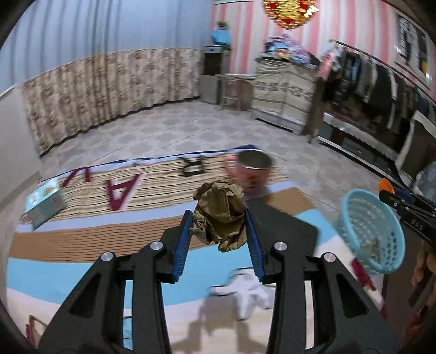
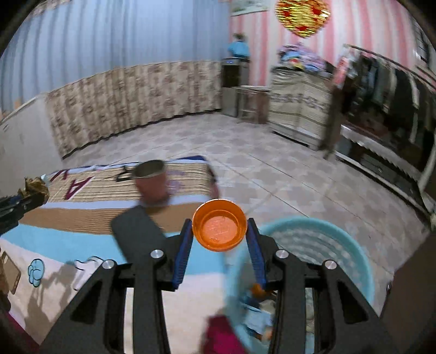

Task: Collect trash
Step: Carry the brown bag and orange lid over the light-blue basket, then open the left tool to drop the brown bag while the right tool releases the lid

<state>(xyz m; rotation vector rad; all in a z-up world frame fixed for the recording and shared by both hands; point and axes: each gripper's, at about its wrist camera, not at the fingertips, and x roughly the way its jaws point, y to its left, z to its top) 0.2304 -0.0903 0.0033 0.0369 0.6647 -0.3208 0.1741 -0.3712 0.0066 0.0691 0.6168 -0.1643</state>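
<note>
a pale patterned tiled floor [image 1: 174,136] spreads across the room; taking the covered cabinet [image 1: 283,89] as landmark, a heap of colourful clothes [image 1: 286,49] lies on top of it; just left of it stands a small wooden stool [image 1: 234,89], then a dark appliance [image 1: 214,73] in the corner; behind it runs a pink striped wall [image 1: 245,32]; above it hangs a red and gold lantern [image 1: 288,12]; right of it a rack of dark garments [image 1: 376,79]; far left, blue curtains [image 1: 95,30] over floral drapes [image 1: 109,84].
</note>
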